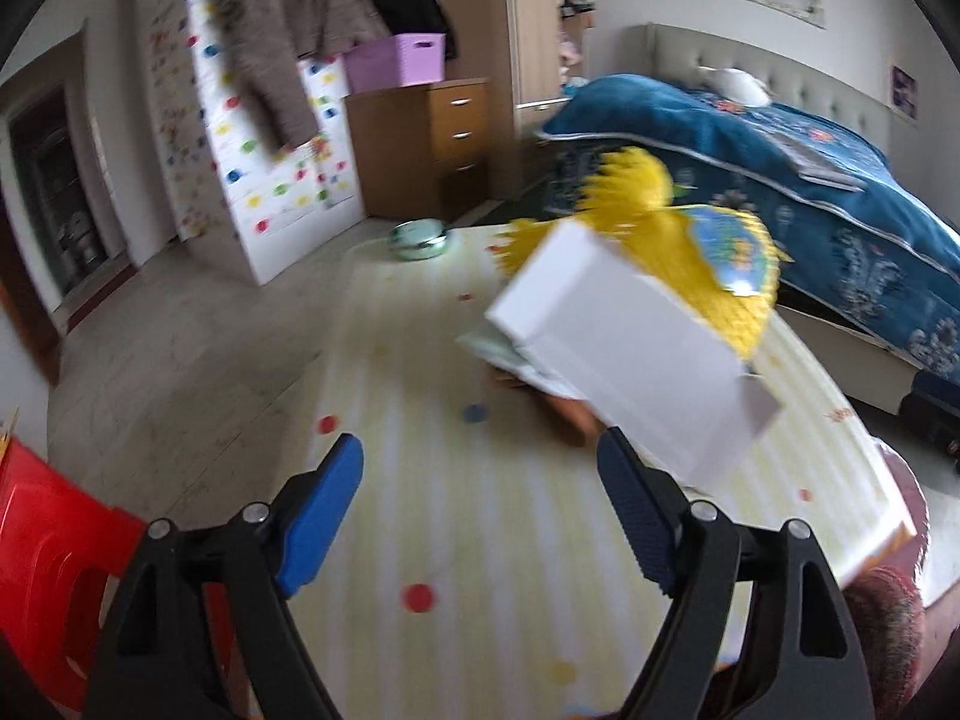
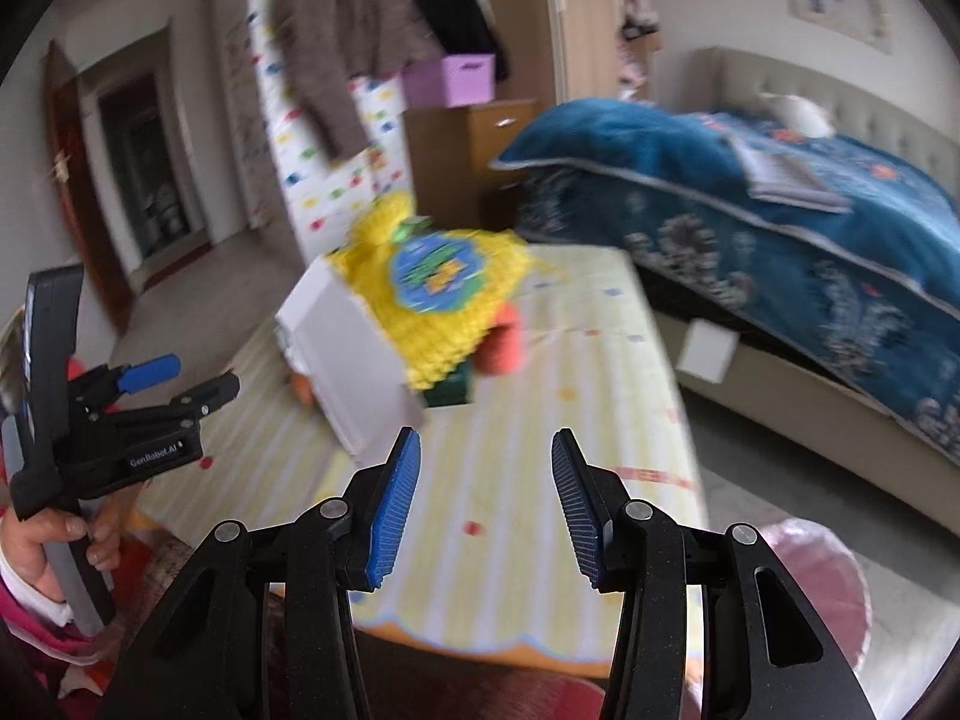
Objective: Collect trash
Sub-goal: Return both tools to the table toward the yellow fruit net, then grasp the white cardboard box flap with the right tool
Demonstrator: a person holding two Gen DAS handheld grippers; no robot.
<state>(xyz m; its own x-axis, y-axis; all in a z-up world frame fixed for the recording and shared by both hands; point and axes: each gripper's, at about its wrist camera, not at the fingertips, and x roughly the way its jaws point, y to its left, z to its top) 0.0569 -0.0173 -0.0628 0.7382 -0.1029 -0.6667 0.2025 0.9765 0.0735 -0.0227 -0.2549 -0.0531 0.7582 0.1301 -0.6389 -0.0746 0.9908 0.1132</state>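
A white cardboard box (image 1: pixel 624 360) lies tilted on the striped table (image 1: pixel 456 516), with a yellow snack bag (image 1: pixel 714 252) leaning on its far side. Flat wrappers and a brown item (image 1: pixel 564 414) lie under the box. My left gripper (image 1: pixel 480 480) is open, its right finger close beside the box's near corner. In the right wrist view the box (image 2: pixel 348 360), the yellow bag (image 2: pixel 444 294), an orange item (image 2: pixel 504 342) and a green item (image 2: pixel 450 390) sit mid-table. My right gripper (image 2: pixel 486 498) is open and empty just before the box. The left gripper (image 2: pixel 180 384) shows at the left, open.
A bed with a blue quilt (image 1: pixel 810 180) stands to the right. A red plastic stool (image 1: pixel 48 564) is at the lower left. A pink-lined bin (image 2: pixel 822 588) sits at the lower right of the table. A brown drawer unit (image 1: pixel 432 138) and a spotted wardrobe (image 1: pixel 258 180) stand behind.
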